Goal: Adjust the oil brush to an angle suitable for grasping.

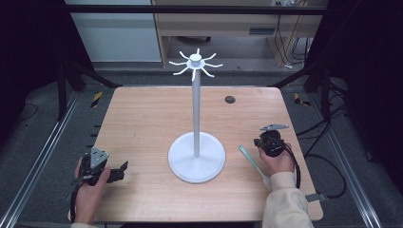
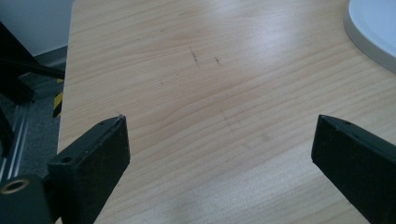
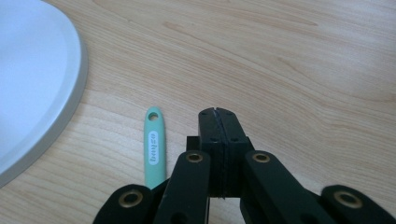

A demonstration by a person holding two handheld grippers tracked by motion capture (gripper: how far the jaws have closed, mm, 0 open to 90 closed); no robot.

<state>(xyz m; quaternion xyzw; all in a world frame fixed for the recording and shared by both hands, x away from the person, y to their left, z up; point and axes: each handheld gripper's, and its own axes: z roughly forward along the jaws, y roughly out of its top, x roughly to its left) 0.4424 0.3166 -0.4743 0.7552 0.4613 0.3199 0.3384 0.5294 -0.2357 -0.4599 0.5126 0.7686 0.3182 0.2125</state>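
— Slim mint-green plastic utensil handle with a hanging hole (image 3: 154, 145), lower centre of the right gripper view, flat on the pale wooden table (image 1: 142, 118). Probably light, stiff, a bit slick.

— Best pinched mid-handle, below the hole. Right gripper (image 3: 218, 113) just beside it, jaws pressed together, empty.

— Left gripper (image 1: 121, 169) low at lower left, jaws spread wide over bare wood. White round-based hook stand (image 1: 196, 156) mid-frame.

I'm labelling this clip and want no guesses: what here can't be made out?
- Mint-green plastic utensil handle: its working end is hidden under the right gripper in the right gripper view; too small in the high view.
- White hook stand's round base: cut by the left gripper view's edge.
- Handle lettering: blurred.
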